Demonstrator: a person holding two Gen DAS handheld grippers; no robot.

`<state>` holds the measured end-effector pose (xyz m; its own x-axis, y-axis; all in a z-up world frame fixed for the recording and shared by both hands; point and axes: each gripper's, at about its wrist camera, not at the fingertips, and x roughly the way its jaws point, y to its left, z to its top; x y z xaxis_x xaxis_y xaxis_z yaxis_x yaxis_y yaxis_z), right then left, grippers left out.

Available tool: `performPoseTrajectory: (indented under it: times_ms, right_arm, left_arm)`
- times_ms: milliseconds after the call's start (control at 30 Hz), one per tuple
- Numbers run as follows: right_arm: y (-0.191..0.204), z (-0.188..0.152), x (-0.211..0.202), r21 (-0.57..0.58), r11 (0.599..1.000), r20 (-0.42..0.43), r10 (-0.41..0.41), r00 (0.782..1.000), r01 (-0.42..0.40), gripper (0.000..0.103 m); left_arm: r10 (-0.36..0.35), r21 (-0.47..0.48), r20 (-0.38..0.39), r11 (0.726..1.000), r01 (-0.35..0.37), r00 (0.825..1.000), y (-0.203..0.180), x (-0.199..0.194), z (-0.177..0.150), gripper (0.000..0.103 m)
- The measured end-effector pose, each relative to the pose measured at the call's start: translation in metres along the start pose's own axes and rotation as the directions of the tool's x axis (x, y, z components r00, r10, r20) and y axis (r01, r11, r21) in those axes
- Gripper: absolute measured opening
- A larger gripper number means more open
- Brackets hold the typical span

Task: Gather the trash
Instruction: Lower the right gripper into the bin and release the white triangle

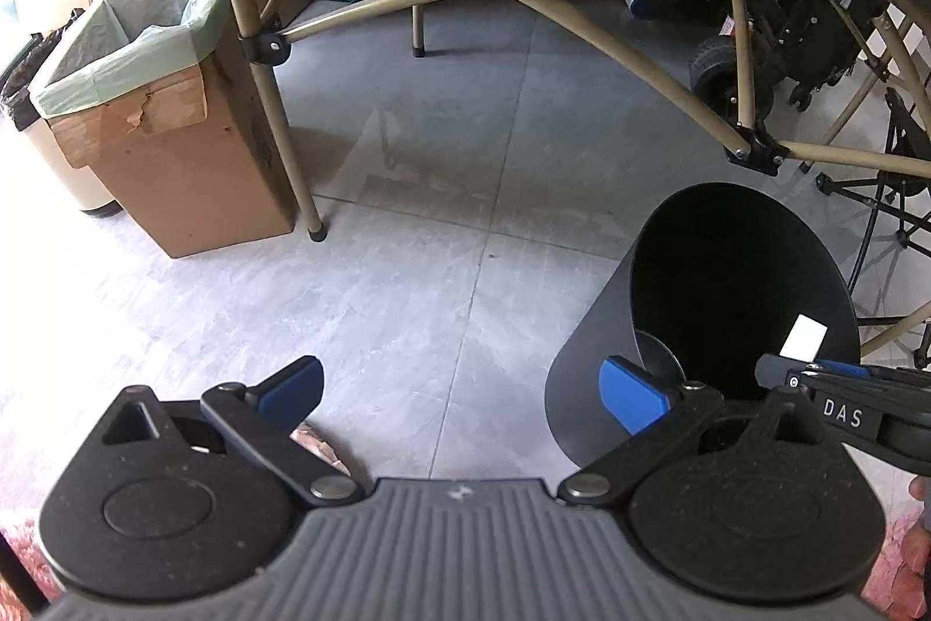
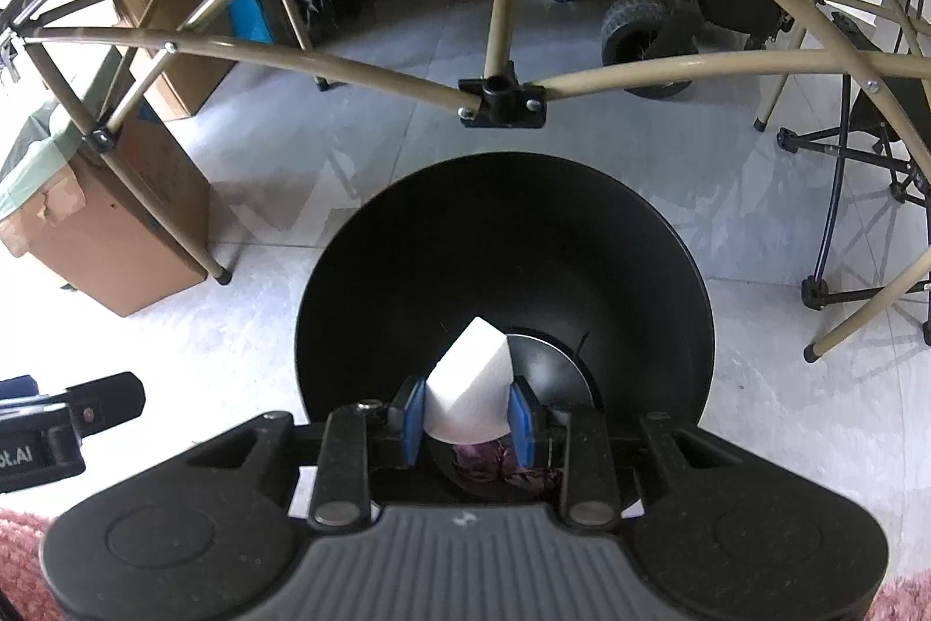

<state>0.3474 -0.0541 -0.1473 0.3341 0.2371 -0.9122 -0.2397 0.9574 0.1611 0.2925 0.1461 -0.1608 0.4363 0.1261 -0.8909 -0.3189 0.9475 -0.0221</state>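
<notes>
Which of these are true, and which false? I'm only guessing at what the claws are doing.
1. The right claw grips a white piece of paper. True.
2. That paper hangs over the cardboard box. False: it hangs over the open black bin.
3. The left claw is open and empty. True.
4. The cardboard box has a green bag as a liner. True.
5. The black bin stands on the pink rug. False: it stands on the grey tiled floor.
</notes>
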Motion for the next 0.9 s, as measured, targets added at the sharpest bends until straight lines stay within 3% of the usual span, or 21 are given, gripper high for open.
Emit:
performPoseTrajectory:
  times_ms: [167,267,367,400,433,567,900]
  right_arm:
    - [-0.0018,0.0002,0.0010,0.005,1.000,-0.006,0.005,1.000,-0.005,0.031]
    - [-0.0018,0.0025,0.0006,0.012,1.000,-0.011,0.011,1.000,-0.011,0.037]
    - [-0.0012,0.0038,-0.0018,0.013,1.000,-0.008,0.009,1.000,-0.009,0.061]
    - [-0.0011,0.0040,-0.0025,0.012,1.000,-0.004,-0.001,1.000,0.001,0.079]
    - [-0.0008,0.0042,-0.0031,0.008,1.000,0.002,-0.013,1.000,0.013,0.089]
    - [0.0001,0.0031,-0.0030,-0.008,0.998,0.004,-0.067,0.998,0.067,0.095]
    - [-0.0013,0.0006,-0.0062,-0.016,0.999,-0.001,-0.051,0.999,0.051,0.096]
  left_arm:
    - [-0.005,0.004,-0.010,1.000,0.005,1.000,-0.0016,0.0026,-0.0007,0.103]
    - [-0.004,0.001,-0.013,1.000,0.004,1.000,-0.0008,0.0032,0.0001,0.103]
    - [-0.004,0.001,-0.018,1.000,0.004,1.000,-0.0011,0.0044,0.0000,0.103]
    - [-0.004,0.002,-0.019,1.000,0.004,1.000,-0.0017,0.0040,-0.0004,0.103]
    - [-0.004,0.003,-0.019,1.000,0.004,1.000,-0.0020,0.0041,-0.0004,0.103]
    - [-0.004,0.003,-0.019,1.000,0.004,1.000,-0.0022,0.0043,-0.0005,0.103]
    - [-0.004,0.006,-0.020,1.000,0.004,1.000,-0.0032,0.0046,-0.0010,0.103]
